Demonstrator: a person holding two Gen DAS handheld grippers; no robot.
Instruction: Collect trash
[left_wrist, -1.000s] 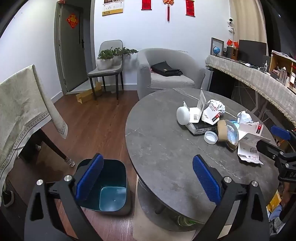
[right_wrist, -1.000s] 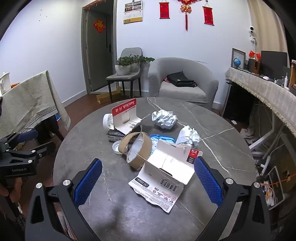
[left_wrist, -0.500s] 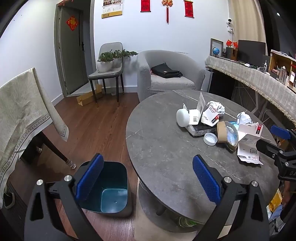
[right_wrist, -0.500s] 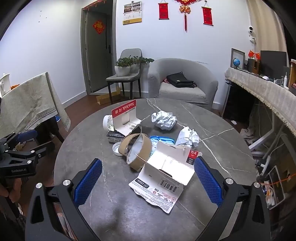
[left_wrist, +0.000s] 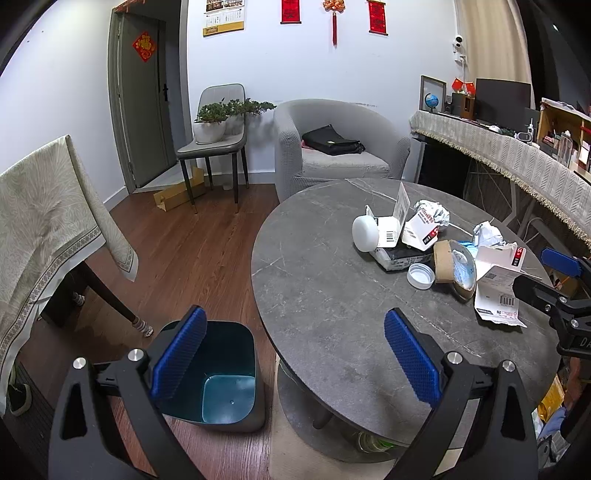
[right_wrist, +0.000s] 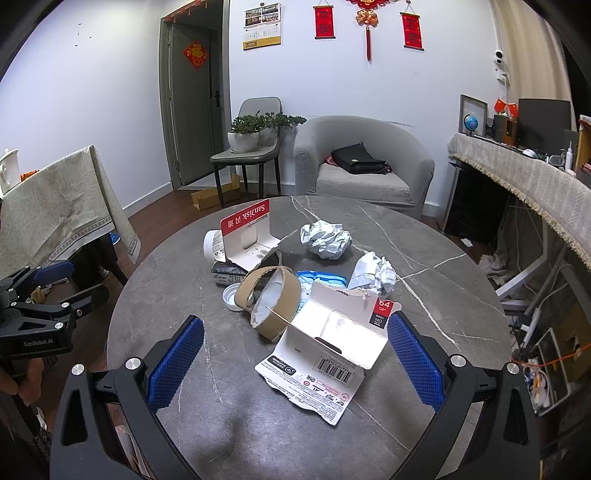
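Both tools are spread wide and hold nothing: the right gripper (right_wrist: 293, 363) hangs over the near edge of the round table (right_wrist: 424, 236) with its jaws either side of the torn card package (right_wrist: 325, 354), and the left gripper (left_wrist: 295, 354) hangs off the table's left edge, above the teal bin (left_wrist: 218, 373) on the floor. The likeliest trouble is the flat package: it lies flush on the stone, so closing pads may slide over it or push it along rather than pinch it. It also touches the cardboard tape ring (right_wrist: 271, 301), which stands tilted and could roll towards the edge if nudged. The paper balls are light and may spring out of a loose grip, and a drop made short of the bin would land on the floor. By count, near the table's middle: two opened card packages, two crumpled paper balls (right_wrist: 325, 240), one tape ring, one white cap (right_wrist: 231, 295), one white round container (left_wrist: 365, 233), one dark packet beneath it, one blue wrapper; one bin, seemingly empty.
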